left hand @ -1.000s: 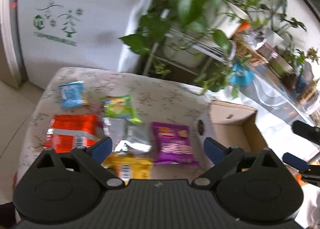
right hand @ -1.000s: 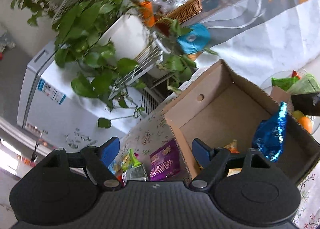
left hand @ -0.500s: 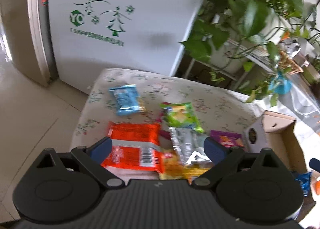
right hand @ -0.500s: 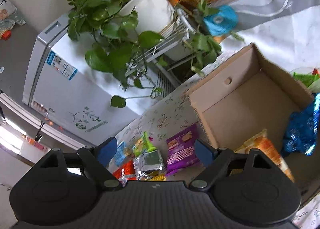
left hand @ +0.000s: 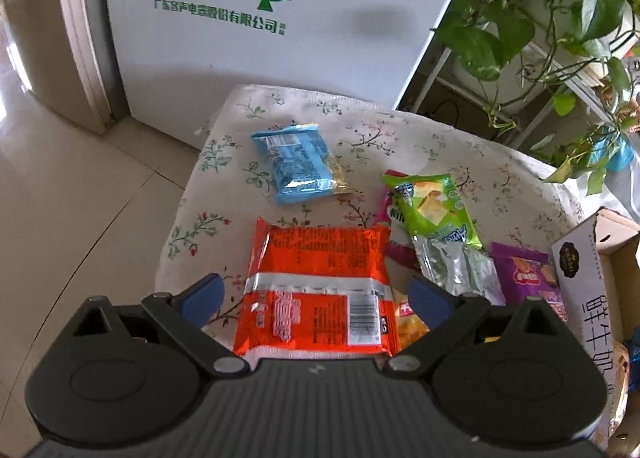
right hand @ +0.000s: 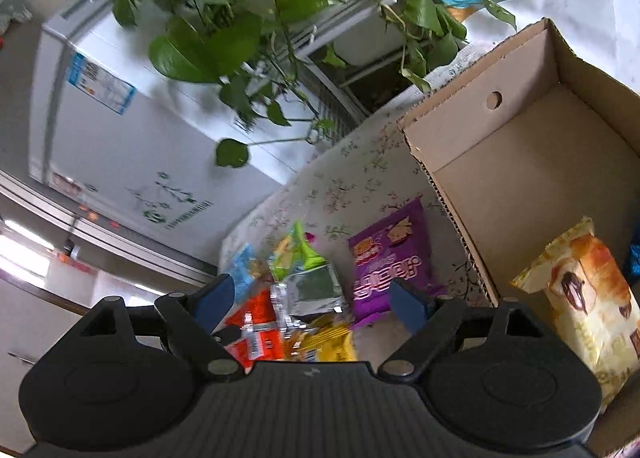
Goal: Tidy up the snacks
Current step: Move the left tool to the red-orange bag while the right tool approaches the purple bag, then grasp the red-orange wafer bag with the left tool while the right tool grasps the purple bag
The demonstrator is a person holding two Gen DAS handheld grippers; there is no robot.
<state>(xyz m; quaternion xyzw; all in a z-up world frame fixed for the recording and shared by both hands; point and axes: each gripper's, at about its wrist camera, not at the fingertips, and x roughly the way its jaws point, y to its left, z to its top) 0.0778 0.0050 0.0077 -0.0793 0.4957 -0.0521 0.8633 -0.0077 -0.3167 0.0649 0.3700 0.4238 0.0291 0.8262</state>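
Left wrist view: the left gripper [left hand: 314,300] hangs over the flowered tablecloth [left hand: 400,129] with its jaws spread wide and nothing between the pads. Below it lies an orange packet [left hand: 316,290]; a blue packet [left hand: 296,163] lies farther off, a green packet [left hand: 430,207] and a purple packet [left hand: 524,278] to the right. Right wrist view: the right gripper [right hand: 310,302] is likewise released, holding nothing, above the same pile. The cardboard box [right hand: 452,105] stands at the right, with a pastry packet [right hand: 588,298] inside.
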